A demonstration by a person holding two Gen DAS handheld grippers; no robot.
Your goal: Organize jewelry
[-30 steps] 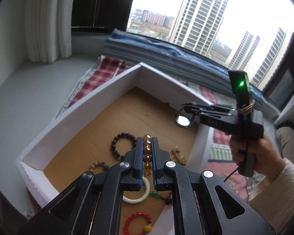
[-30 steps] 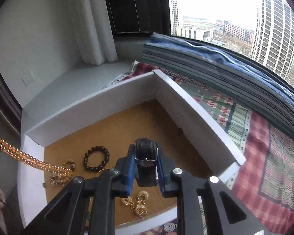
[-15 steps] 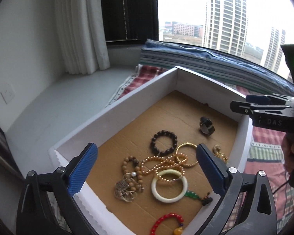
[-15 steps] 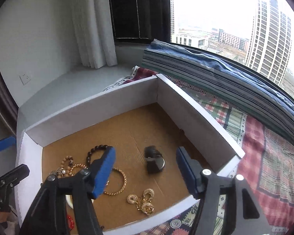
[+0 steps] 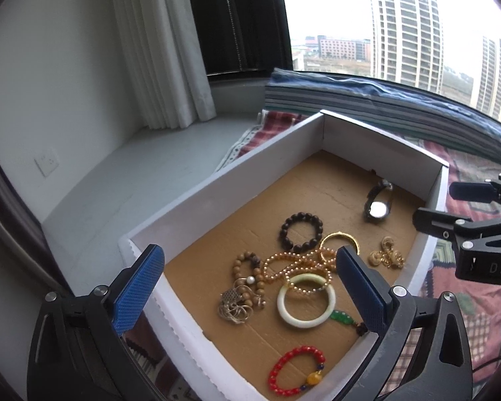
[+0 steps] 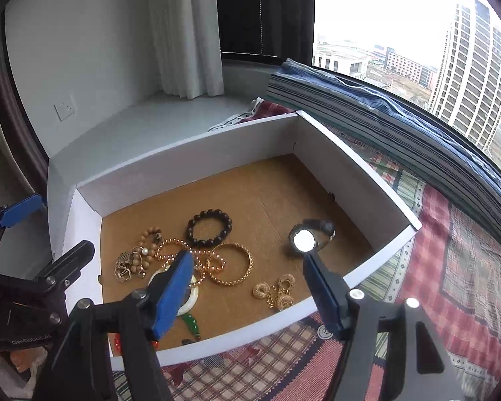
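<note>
A white-walled cardboard box (image 5: 223,180) (image 6: 183,163) holds the jewelry. Inside lie a black wristwatch (image 5: 378,206) (image 6: 309,239), a dark bead bracelet (image 5: 301,232) (image 6: 209,228), an amber bead necklace (image 5: 294,265) (image 6: 187,250), a gold bangle (image 5: 339,239) (image 6: 232,267), gold earrings (image 5: 387,256) (image 6: 277,292), a white jade bangle (image 5: 306,300), a wooden bead bracelet (image 5: 248,275) (image 6: 143,250), a red bead bracelet (image 5: 295,372) and a green pendant (image 5: 342,317) (image 6: 190,322). My left gripper (image 5: 247,287) is open and empty above the box's near-left corner. My right gripper (image 6: 250,287) is open and empty above the near edge.
The box rests on a plaid cloth (image 6: 451,267) on a window ledge. A striped folded blanket (image 5: 367,100) lies behind the box by the window. A white curtain (image 5: 160,50) and a wall socket (image 5: 46,162) are to the left.
My left gripper let go of the amber bead necklace, which now lies in the box. My right gripper let go of the wristwatch. Both opened and drew back.
</note>
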